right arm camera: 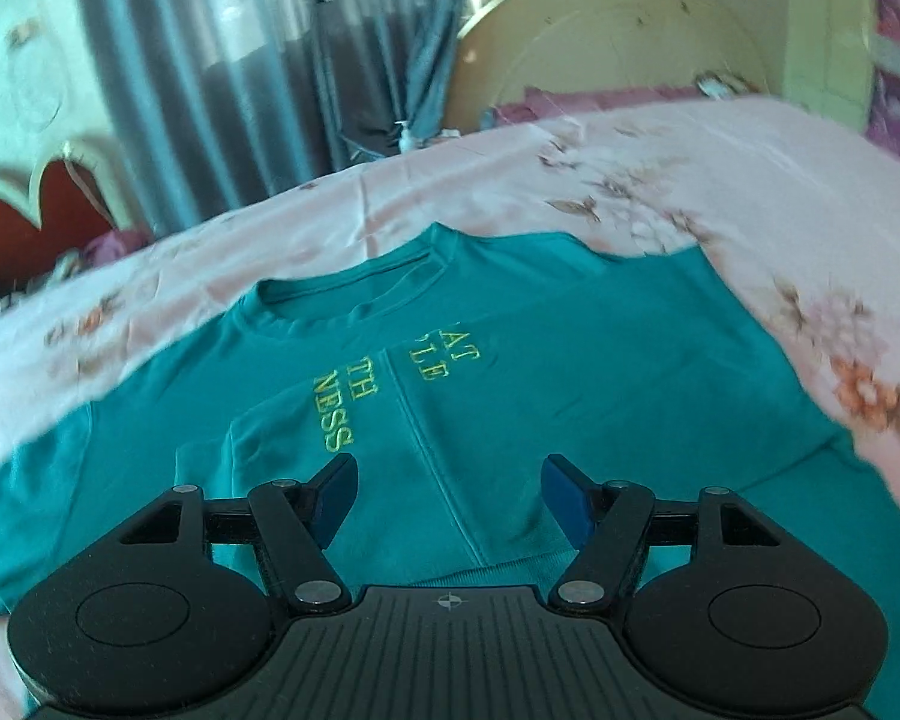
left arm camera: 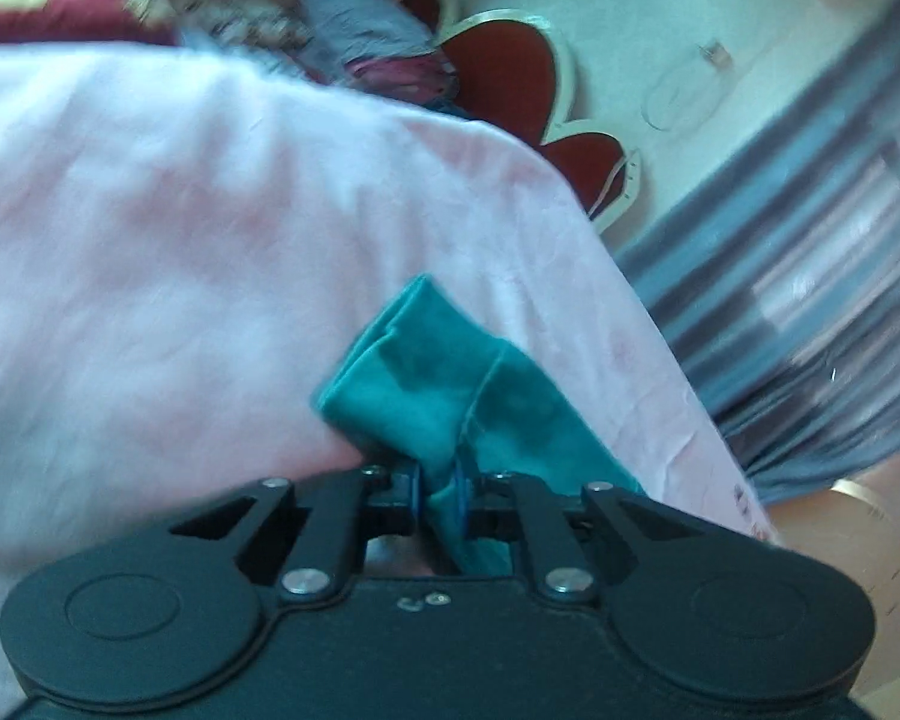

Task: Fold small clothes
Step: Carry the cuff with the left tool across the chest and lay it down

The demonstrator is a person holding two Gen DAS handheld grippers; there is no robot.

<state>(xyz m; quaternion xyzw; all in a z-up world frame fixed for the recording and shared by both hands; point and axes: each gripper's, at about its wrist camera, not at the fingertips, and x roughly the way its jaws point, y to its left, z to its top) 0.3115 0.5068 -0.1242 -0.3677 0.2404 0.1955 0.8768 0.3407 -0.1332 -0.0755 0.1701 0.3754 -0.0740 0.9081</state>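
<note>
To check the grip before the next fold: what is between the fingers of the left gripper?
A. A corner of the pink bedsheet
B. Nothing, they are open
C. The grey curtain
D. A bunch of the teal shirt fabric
D: in the left wrist view the left gripper has its fingers shut on teal shirt fabric, bunched above the pink bedsheet.

A bedroom: floral bedsheet (right arm camera: 660, 180), headboard (left arm camera: 510, 78), curtains (right arm camera: 240, 60).

Teal t-shirt (right arm camera: 510, 360) flat on bedsheet; sides folded inward; yellow lettering.
</note>
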